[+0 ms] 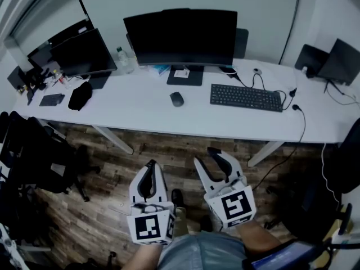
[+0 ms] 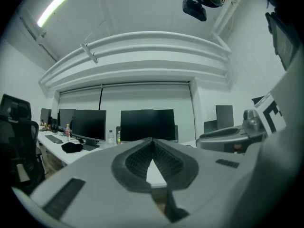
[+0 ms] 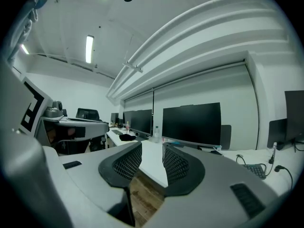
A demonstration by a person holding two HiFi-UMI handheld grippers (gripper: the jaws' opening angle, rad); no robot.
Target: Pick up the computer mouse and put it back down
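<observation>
The dark computer mouse (image 1: 176, 98) lies on the white desk (image 1: 140, 114), in front of the central monitor and left of the keyboard. Both grippers hang low over the wooden floor, well short of the desk's near edge, pointing toward it. My left gripper (image 1: 150, 163) is shut, its ribbed pads meeting at the tips (image 2: 152, 141) with nothing between them. My right gripper (image 1: 207, 155) is open, with a narrow gap between its pads (image 3: 152, 146) that holds nothing. I cannot make out the mouse in either gripper view.
A black keyboard (image 1: 246, 97) lies right of the mouse, behind it a large monitor (image 1: 181, 37). A second monitor (image 1: 83, 52), a bottle (image 1: 125, 59) and a black pouch (image 1: 80, 95) stand at the left. Office chairs (image 1: 39, 151) flank me; cables (image 1: 298, 117) hang off the desk's right.
</observation>
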